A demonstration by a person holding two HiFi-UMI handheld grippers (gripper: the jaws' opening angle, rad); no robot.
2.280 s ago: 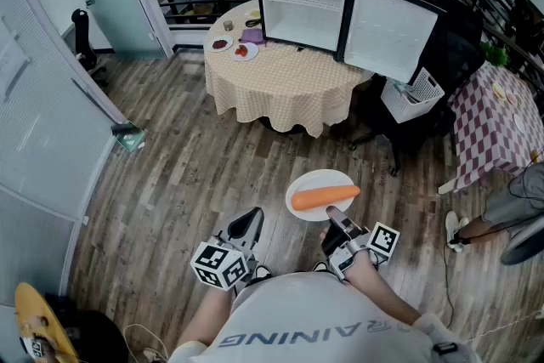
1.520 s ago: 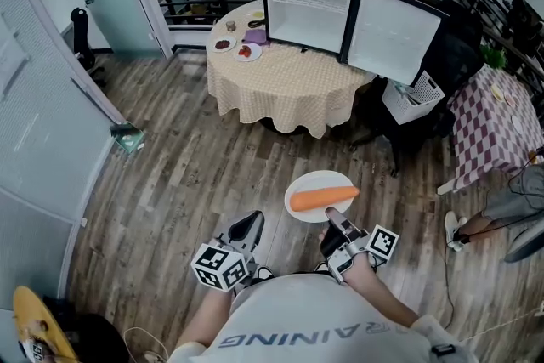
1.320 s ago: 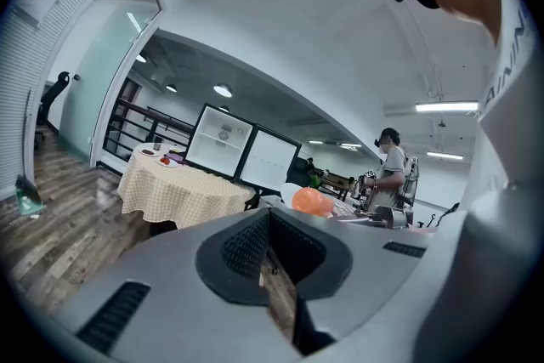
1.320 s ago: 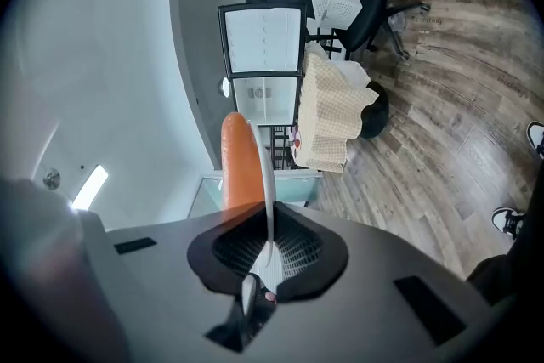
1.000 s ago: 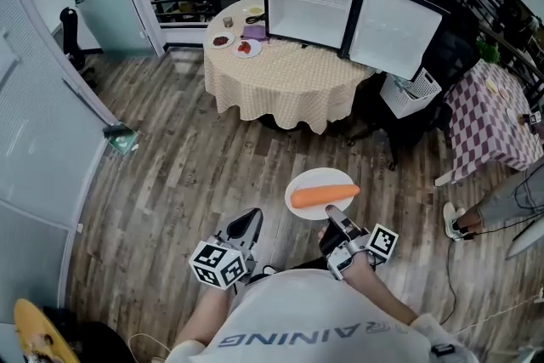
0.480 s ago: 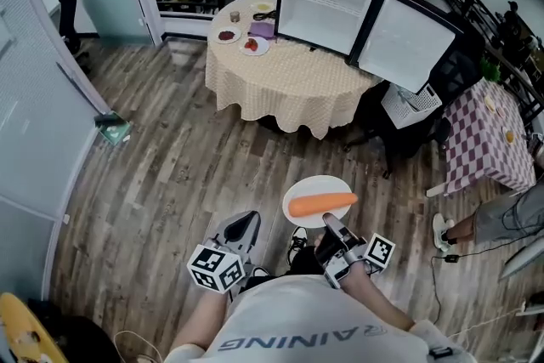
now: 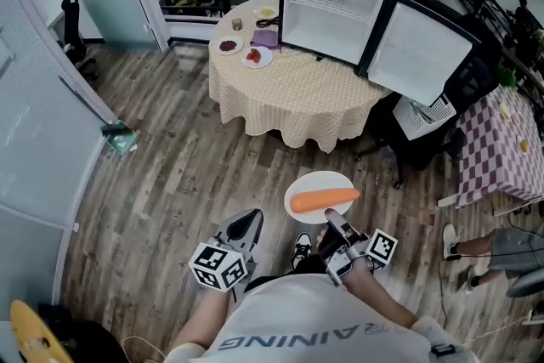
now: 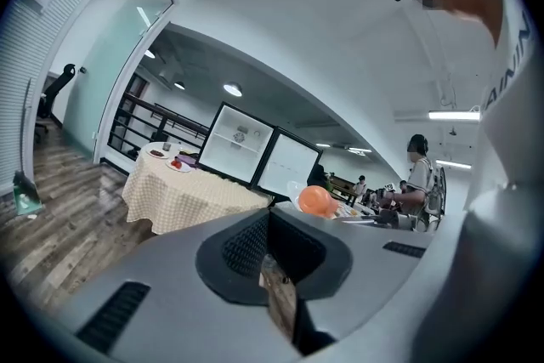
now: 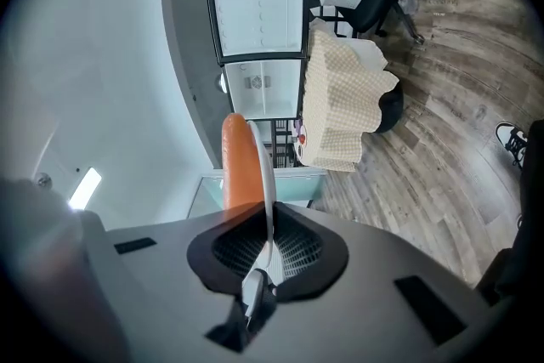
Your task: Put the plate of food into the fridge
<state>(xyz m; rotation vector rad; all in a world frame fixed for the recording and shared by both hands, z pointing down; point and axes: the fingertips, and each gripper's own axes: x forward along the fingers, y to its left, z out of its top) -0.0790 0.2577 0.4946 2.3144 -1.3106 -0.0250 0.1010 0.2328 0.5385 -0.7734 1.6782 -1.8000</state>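
A white plate with a long orange carrot on it hangs level over the wooden floor in front of me. My right gripper is shut on the plate's near rim. In the right gripper view the plate shows edge-on between the jaws, with the carrot on its left. My left gripper hangs beside it, shut and holding nothing. The small fridge stands on the round table ahead, with its door swung open to the right.
Small plates of food sit on the round table left of the fridge. An office chair stands right of the table, and a checked table beyond it. A glass wall runs along the left. A seated person's legs show at the right.
The table and fridge have shifted a little in the head view as I walk. Both grippers keep their pose, and the plate with the carrot stays level in the right one.
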